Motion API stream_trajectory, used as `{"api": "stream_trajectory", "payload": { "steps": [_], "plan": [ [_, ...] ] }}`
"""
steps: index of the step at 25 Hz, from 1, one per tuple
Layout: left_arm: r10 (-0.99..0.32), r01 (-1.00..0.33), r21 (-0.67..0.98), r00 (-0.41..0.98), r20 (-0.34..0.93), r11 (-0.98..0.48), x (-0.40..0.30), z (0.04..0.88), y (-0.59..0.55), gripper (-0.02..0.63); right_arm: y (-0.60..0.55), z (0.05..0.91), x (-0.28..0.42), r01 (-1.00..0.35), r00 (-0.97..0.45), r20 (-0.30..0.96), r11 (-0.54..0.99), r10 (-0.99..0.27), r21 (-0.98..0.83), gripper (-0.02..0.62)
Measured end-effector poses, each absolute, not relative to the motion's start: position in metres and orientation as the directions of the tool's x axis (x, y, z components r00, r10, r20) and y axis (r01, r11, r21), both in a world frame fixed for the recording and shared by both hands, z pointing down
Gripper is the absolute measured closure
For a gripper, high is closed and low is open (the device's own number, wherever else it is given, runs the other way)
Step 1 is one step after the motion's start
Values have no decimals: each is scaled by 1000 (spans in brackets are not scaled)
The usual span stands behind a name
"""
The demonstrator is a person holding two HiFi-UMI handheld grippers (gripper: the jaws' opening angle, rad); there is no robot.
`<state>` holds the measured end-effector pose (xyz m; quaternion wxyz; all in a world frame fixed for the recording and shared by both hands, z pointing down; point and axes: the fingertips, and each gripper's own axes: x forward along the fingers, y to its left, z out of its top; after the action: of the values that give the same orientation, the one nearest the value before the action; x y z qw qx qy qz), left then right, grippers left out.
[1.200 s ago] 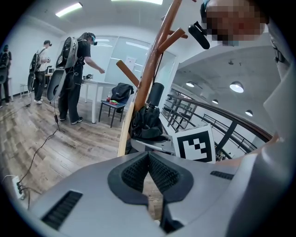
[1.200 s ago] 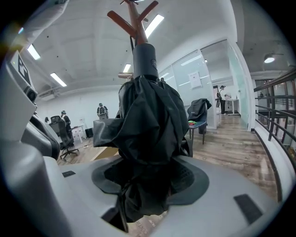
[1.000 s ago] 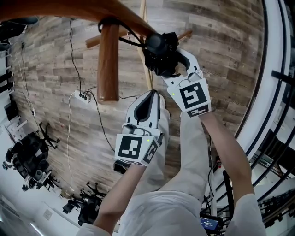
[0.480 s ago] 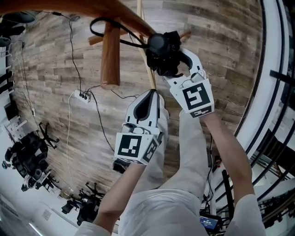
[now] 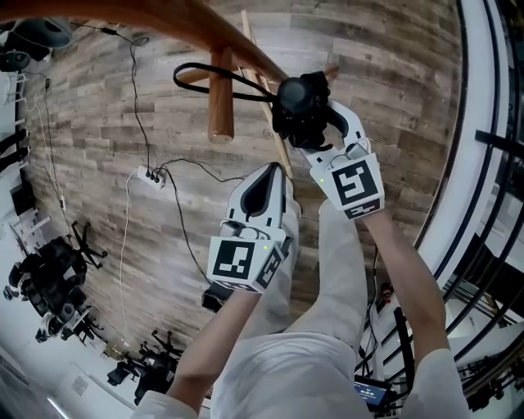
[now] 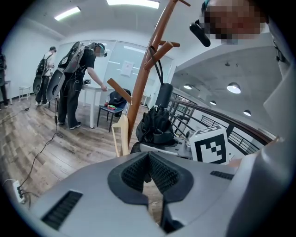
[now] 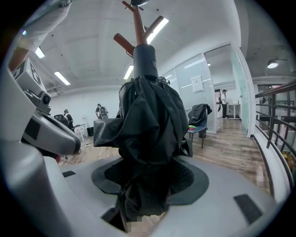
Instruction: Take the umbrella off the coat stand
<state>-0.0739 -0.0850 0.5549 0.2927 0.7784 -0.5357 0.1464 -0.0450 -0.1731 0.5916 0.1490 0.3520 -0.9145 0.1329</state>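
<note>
A folded black umbrella [image 5: 301, 98] is clamped in my right gripper [image 5: 321, 123] close to the trunk of the brown wooden coat stand [image 5: 188, 20]. Its thin black strap [image 5: 196, 69] stretches left in a loop across a peg [image 5: 219, 102]; I cannot tell whether it still circles the peg. In the right gripper view the umbrella [image 7: 145, 120] fills the space between the jaws of the right gripper [image 7: 148, 171]. My left gripper [image 5: 273, 170] hangs just below the umbrella, shut and empty. The left gripper [image 6: 149, 156] looks at the umbrella [image 6: 157, 125] and the stand [image 6: 148, 65].
A power strip [image 5: 150, 173] with cables lies on the wood floor. Dark equipment [image 5: 49, 278] is piled at the lower left. A curved railing [image 5: 483, 164] runs along the right. People [image 6: 76, 83] stand by a table and chair [image 6: 111, 109] beyond the stand.
Both grippers have risen, the umbrella with the right one. The strap loop has drawn out to the left and sits farther from the peg's base.
</note>
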Motion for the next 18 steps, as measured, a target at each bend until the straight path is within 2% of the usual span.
{"api": "stream_trajectory", "payload": {
  "steps": [18],
  "plan": [
    [-754, -917, 279, 394, 526, -285, -82, 500, -81, 586, -148, 536, -39, -682, -704, 387, 718, -595, -137, 328]
  ]
}}
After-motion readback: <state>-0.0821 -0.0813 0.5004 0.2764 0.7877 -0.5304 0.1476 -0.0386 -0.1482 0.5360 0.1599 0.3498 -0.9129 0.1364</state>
